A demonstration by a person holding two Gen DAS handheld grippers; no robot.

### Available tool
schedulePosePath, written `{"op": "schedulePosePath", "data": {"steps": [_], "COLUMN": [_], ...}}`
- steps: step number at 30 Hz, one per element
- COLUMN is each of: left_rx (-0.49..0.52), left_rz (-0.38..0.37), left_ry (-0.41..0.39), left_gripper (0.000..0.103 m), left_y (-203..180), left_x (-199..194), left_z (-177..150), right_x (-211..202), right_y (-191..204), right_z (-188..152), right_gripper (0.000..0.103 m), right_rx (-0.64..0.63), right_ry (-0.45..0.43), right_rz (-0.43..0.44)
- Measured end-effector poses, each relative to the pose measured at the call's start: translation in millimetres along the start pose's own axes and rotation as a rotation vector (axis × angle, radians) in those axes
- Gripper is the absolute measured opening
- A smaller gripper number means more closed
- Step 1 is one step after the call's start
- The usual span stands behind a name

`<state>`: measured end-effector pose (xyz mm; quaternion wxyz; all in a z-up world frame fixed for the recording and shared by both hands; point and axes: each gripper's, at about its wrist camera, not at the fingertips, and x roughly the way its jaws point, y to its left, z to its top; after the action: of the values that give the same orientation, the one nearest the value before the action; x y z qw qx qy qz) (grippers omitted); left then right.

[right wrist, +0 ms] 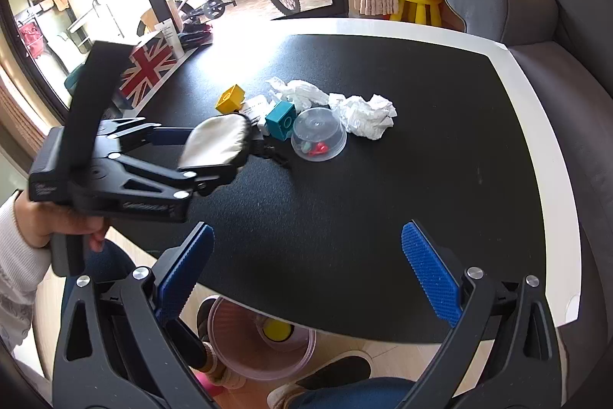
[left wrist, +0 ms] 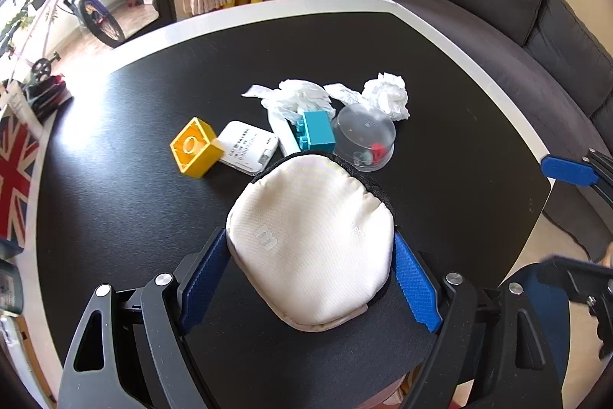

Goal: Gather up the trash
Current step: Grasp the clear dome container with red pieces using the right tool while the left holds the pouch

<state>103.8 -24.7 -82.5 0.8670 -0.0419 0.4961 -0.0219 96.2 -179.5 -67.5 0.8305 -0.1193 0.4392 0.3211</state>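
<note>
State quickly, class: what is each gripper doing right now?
Left gripper: closed on the white pouch.
Right gripper: open, holding nothing.

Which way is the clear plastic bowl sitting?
Upside down. The clear plastic bowl rests rim-down on the black table, covering small red bits.

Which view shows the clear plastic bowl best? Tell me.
The right wrist view: the clear plastic bowl sits upside down in the open, its whole outline visible. In the left wrist view the bowl is partly hidden behind the white pouch.
</note>
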Motion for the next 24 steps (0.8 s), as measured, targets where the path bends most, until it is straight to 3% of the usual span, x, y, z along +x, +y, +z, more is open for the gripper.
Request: {"op": "schedulePosePath", "data": {"steps": [13, 24], "left_rx": [-0.042, -0.066], "left_rz": [0.025, 0.033], "left_ry": [-0.047, -0.054], "left_gripper": [0.079, 0.079], "left_y": [29, 44], "left_x": [-28, -32], "left_z": [-4, -5], "right_x": [43, 101], "right_y": [0, 0], "right_z": [46, 67], "right_gripper": [0.097, 0.096], "right_rx": [-0.050, -0.087], "right_ry": [0.015, 0.107], "right_rz": [-0.012, -0.026]}}
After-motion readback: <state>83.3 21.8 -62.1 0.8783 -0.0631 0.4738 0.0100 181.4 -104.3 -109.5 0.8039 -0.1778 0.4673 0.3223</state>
